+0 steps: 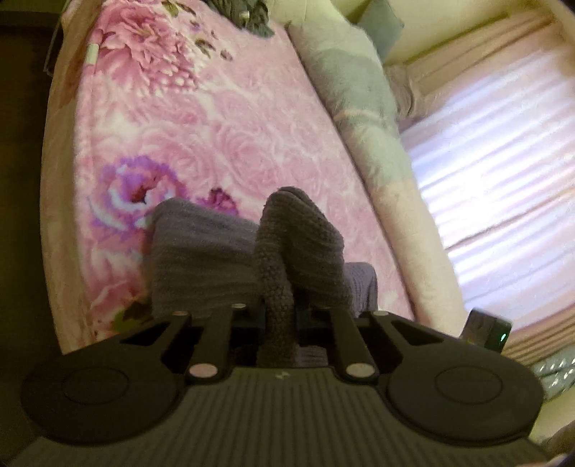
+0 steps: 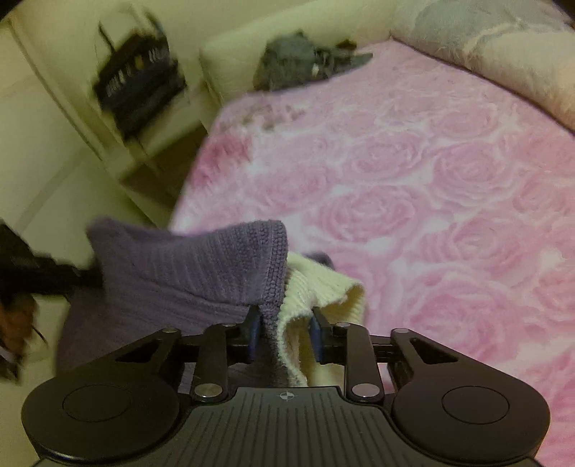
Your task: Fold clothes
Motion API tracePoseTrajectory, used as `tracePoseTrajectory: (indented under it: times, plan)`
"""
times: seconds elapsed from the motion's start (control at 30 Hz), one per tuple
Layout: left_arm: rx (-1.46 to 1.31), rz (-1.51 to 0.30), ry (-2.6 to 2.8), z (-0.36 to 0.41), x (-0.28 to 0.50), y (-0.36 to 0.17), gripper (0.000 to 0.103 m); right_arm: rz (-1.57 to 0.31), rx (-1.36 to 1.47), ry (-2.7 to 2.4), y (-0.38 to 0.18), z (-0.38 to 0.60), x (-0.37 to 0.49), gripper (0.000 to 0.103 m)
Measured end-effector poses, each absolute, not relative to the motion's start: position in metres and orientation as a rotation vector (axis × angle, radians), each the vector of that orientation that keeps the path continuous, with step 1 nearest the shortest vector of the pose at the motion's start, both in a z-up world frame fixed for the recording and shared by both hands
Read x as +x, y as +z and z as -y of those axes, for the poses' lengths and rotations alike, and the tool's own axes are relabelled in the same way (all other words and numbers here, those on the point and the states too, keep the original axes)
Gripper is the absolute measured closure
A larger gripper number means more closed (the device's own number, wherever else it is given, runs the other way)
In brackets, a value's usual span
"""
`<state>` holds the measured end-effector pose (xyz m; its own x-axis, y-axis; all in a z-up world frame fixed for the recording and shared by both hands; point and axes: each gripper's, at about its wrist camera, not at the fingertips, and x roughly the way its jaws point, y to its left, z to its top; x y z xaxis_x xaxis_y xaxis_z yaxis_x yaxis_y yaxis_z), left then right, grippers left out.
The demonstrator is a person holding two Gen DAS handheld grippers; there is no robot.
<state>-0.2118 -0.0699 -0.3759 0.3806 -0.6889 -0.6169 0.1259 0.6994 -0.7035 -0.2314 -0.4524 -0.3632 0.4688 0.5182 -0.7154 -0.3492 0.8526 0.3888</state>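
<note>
A purple knitted sweater [image 1: 201, 258] with a cream knitted part [image 2: 316, 287] hangs above the pink rose-patterned blanket [image 1: 215, 118]. My left gripper [image 1: 280, 323] is shut on a bunched fold of the purple knit, which rises between its fingers. My right gripper [image 2: 284, 334] is shut on the sweater [image 2: 201, 262] where purple edge and cream knit meet. The fabric stretches left from it toward the other gripper at the left edge. The fingertips are partly hidden by cloth.
A grey garment [image 2: 291, 61] lies at the blanket's [image 2: 431, 161] far end; it also shows in the left wrist view [image 1: 244, 14]. A cream and grey fluffy bolster [image 1: 359, 118] runs along the bed's side. A dark device [image 2: 140, 82] sits on a pale shelf beyond the bed. Curtains [image 1: 503, 179] glow at right.
</note>
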Motion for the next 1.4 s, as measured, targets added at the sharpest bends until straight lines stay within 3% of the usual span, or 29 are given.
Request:
tracePoseTrajectory:
  times: [0.07, 0.1, 0.13, 0.43, 0.47, 0.5, 0.53, 0.6, 0.93, 1.1, 1.27, 1.3, 1.33, 1.37, 1.4]
  plan:
    - [-0.637, -1.092, -0.537, 0.069, -0.208, -0.389, 0.091, -0.971, 0.193, 0.527, -0.372, 0.447, -0.227, 0.07]
    - [-0.683, -1.099, -0.527, 0.065, -0.207, -0.395, 0.091, -0.995, 0.21, 0.526, -0.378, 0.445, -0.224, 0.058]
    - [-0.73, -1.105, -0.518, 0.062, -0.205, -0.402, 0.091, -1.01, 0.219, 0.515, -0.382, 0.445, -0.22, 0.054]
    - [-0.732, -1.093, -0.526, 0.061, -0.207, -0.401, 0.09, -1.006, 0.342, 0.398, -0.375, 0.451, -0.237, 0.053]
    - [-0.736, -1.093, -0.526, 0.061, -0.207, -0.402, 0.09, -1.003, 0.363, 0.403, -0.376, 0.45, -0.238, 0.055]
    - [-0.74, -1.093, -0.526, 0.061, -0.207, -0.402, 0.09, -1.0, 0.375, 0.405, -0.377, 0.449, -0.239, 0.067]
    - [-0.742, -1.093, -0.527, 0.061, -0.206, -0.402, 0.09, -0.994, 0.367, 0.402, -0.378, 0.447, -0.238, 0.071]
    - [-0.739, -1.091, -0.53, 0.061, -0.206, -0.402, 0.091, -0.979, 0.392, 0.416, -0.381, 0.449, -0.234, 0.091]
    - [-0.656, -0.906, -0.598, 0.066, -0.197, -0.367, 0.093, -0.708, 0.358, 0.422, -0.329, 0.456, -0.246, 0.092]
    - [-0.716, -1.051, -0.475, 0.064, -0.183, -0.411, 0.092, -0.926, 0.347, 0.355, -0.376, 0.439, -0.212, 0.092]
    - [-0.754, -1.016, -0.468, 0.058, -0.191, -0.41, 0.088, -0.888, 0.371, 0.351, -0.37, 0.436, -0.21, 0.092]
    - [-0.785, -1.023, -0.468, 0.056, -0.189, -0.411, 0.088, -0.909, 0.359, 0.348, -0.373, 0.435, -0.207, 0.089]
    - [-0.821, -1.027, -0.471, 0.055, -0.186, -0.412, 0.088, -0.933, 0.341, 0.337, -0.374, 0.434, -0.204, 0.075]
    - [-0.837, -1.024, -0.47, 0.054, -0.184, -0.41, 0.088, -0.933, 0.33, 0.315, -0.371, 0.436, -0.203, 0.053]
    - [-0.837, -1.019, -0.474, 0.053, -0.181, -0.408, 0.087, -0.904, 0.327, 0.285, -0.365, 0.438, -0.205, 0.042]
